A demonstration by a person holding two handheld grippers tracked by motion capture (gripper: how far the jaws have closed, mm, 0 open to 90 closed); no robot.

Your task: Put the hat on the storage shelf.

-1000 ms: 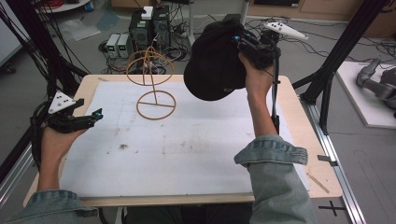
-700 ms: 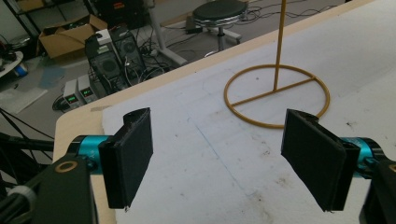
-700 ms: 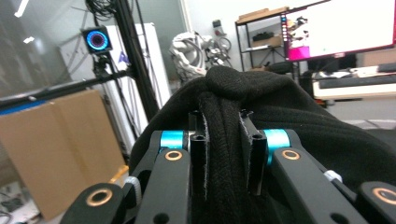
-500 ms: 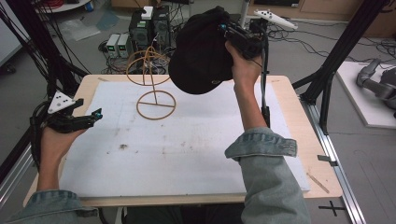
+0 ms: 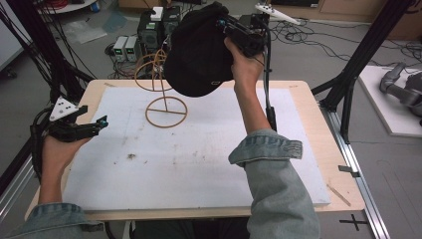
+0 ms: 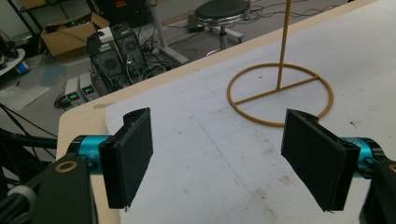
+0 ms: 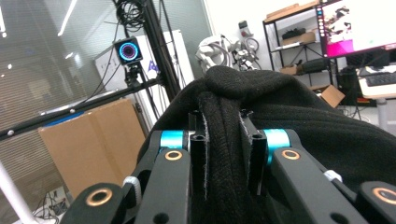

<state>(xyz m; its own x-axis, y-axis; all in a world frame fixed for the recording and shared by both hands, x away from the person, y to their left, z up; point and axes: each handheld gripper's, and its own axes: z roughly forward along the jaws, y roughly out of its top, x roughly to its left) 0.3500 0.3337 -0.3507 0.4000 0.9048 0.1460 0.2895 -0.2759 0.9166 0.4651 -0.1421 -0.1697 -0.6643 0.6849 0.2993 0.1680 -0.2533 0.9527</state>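
High view: we see the right gripper (image 5: 234,31) holding a black hat (image 5: 199,50) aloft, just above and beside the top ring of the gold wire stand (image 5: 165,107). The left gripper (image 5: 82,127) rests near the table's (image 5: 308,99) left edge.

Left gripper view: jaws wide apart, nothing between them; the stand's base ring lies ahead.

Right gripper view: jaws clamped on a fold of hat fabric.

We judge the hanging step is in hand; next, centre the crown over the ring and lower.
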